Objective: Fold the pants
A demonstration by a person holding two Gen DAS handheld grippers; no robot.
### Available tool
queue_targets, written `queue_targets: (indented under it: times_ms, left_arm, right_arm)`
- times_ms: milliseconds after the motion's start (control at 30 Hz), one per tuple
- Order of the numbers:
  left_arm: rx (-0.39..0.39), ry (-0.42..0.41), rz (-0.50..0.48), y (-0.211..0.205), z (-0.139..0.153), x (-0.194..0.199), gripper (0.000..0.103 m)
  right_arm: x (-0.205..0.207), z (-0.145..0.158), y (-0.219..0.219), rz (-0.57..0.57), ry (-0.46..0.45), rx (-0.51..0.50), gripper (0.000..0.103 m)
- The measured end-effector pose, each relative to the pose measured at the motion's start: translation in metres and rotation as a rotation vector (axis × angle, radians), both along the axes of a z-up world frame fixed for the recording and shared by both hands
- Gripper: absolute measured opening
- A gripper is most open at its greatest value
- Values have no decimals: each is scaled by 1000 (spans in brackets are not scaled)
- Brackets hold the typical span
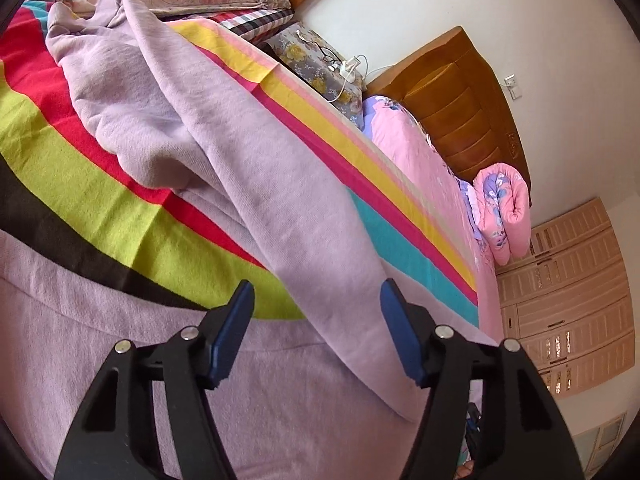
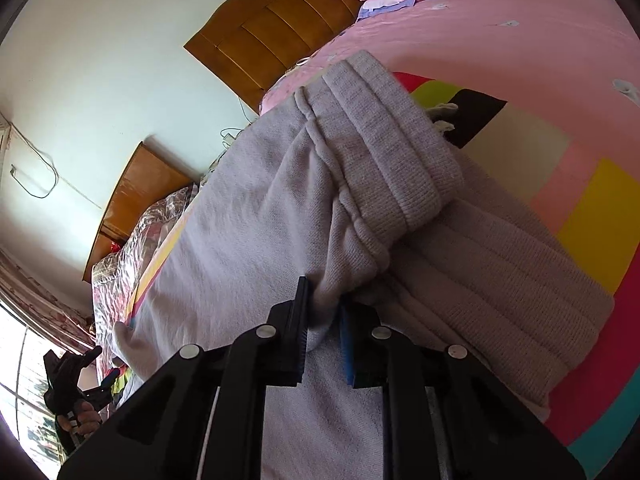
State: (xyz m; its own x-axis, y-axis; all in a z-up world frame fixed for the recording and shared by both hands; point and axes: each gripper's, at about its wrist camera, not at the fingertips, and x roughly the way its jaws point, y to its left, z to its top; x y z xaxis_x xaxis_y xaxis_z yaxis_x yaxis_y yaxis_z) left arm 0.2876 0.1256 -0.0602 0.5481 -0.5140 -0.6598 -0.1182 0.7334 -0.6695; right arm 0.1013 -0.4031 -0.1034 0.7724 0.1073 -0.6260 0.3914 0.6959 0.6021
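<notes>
Right hand-held gripper pinches one lilac pants fold; left hand-held gripper spread over fabric

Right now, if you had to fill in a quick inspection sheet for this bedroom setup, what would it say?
Surface: striped blanket spread over a bed with a pink sheet.
Job's things: lilac pants lying across the blanket, ribbed waistband at the right gripper's end.
Clutter: rolled pink quilt, glasses on a floral pillow.
Grippers: left gripper open with a pant leg between its fingers; right gripper pinching a fold of fabric.
Cables: white charger cord on the pillow; wall wire.
Surroundings: wooden headboard, wardrobe, window.
</notes>
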Motion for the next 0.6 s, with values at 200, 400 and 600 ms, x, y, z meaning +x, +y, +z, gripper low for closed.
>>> queue_targets:
  times_ms: [200, 400, 600]
  left_arm:
    - [-8, 27, 32, 7, -8, 28, 59]
    - [51, 29, 1, 3, -15, 41, 9]
    - [136, -195, 9, 8, 78, -29, 5]
  right_arm:
    - [-3, -4, -4, 7, -7, 9, 16]
    - [-7, 2, -2, 14, -10, -7, 15]
    - [-6, 48, -4, 59, -80, -77, 13]
